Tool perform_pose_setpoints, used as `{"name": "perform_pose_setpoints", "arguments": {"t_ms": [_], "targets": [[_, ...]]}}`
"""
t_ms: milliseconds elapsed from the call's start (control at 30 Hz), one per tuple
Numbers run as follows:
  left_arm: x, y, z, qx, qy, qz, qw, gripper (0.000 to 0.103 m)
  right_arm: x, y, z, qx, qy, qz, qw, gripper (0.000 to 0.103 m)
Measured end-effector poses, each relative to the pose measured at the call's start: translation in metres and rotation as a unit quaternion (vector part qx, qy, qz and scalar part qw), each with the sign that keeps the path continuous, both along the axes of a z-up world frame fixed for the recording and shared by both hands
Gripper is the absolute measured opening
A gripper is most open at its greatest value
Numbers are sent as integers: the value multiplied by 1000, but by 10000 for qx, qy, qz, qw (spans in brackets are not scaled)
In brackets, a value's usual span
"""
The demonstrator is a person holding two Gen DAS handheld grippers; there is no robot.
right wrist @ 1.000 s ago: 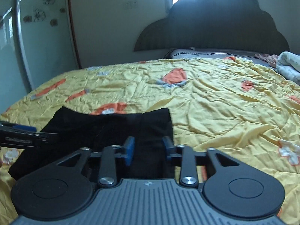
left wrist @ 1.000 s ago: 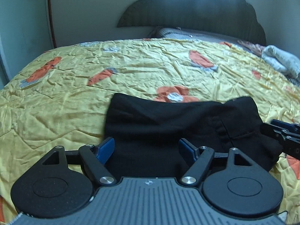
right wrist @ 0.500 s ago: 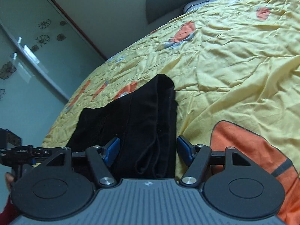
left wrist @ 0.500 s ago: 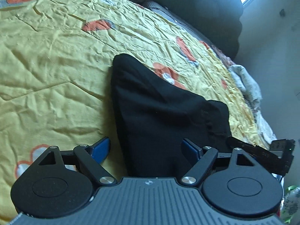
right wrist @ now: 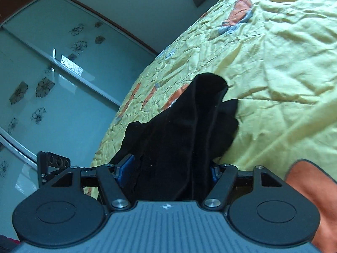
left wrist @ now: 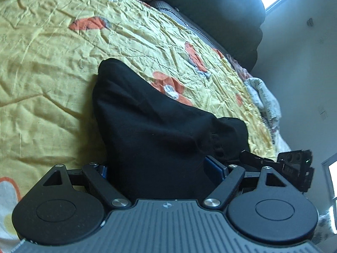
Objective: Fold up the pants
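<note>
The black pants (left wrist: 151, 126) lie folded on the yellow bedspread (left wrist: 52, 67). My left gripper (left wrist: 162, 170) is rolled sideways with its jaws wide apart, and the near edge of the pants fills the gap between the blue pads. The right gripper (left wrist: 294, 166) shows at the pants' right end. In the right wrist view the pants (right wrist: 185, 126) rise in a bunched ridge from between my right gripper's (right wrist: 170, 170) wide-apart jaws. The left gripper (right wrist: 54, 164) shows at the left. Whether either pair of pads presses the cloth is hidden.
A dark headboard (left wrist: 210, 6) stands at the far end of the bed. A white patterned blanket (left wrist: 263, 97) lies at the bed's right edge. A glass wardrobe door with flower decals (right wrist: 52, 80) stands to the left of the bed.
Both grippers have rolled sideways and moved in over the near edge of the pants. The cloth now fills both jaw gaps and its near edge has bunched upward.
</note>
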State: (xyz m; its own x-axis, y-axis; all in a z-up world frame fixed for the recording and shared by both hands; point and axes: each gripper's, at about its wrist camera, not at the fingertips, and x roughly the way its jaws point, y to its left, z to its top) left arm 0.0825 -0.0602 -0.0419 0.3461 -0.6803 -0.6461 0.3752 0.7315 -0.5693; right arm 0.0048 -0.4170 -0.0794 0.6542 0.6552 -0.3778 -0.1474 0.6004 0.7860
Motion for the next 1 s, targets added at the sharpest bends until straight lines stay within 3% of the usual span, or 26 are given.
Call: {"name": "perform_pose_setpoints", "arguments": {"t_ms": [33,100,200,300,533,1000], "targets": [[-3,-5,2,158,-114,32,9998,79,1,5,2,-154,18,-36,9999,66],[-8,-12,4,546,-342,92,9979,64,0,11,4,-389,55,-191,9990,50],[-16,-21,7,1123,-670,151,9913,51,-8,15,5,-586,108,-464,9971,39],[-20,-24,9,1381,-797,194,9870,47,-18,31,13,-1119,21,-687,9913,37],[-29,-35,12,1820,-1091,280,9768,47,-33,71,34,-2418,-258,-995,9649,33],[-40,-36,26,2166,-1545,298,9635,25,-42,91,57,-2601,-505,-1300,9555,30]]}}
